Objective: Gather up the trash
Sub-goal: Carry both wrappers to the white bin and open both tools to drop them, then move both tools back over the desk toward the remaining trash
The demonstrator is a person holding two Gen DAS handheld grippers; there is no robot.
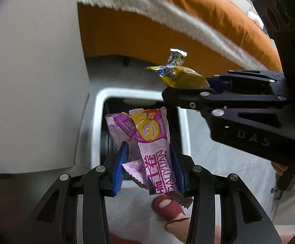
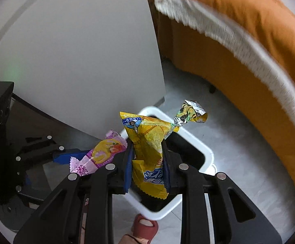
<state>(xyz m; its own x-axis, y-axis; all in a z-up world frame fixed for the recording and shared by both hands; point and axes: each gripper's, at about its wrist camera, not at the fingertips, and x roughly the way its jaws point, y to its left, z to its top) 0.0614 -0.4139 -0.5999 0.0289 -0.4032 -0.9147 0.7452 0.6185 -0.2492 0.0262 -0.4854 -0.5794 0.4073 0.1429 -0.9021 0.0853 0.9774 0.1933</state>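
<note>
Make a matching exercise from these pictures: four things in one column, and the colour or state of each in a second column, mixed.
Things:
1. left gripper
2. right gripper
3. bin
4. slipper

Colour or state:
a. red, on the person's foot
b. shut on the yellow wrapper
c. white rim, dark inside
d. shut on the purple wrapper

Pairs: 1-d, 2-b, 3-c, 4-a

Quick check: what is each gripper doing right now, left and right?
Left gripper: closed on the purple wrapper.
Right gripper: closed on the yellow wrapper.
</note>
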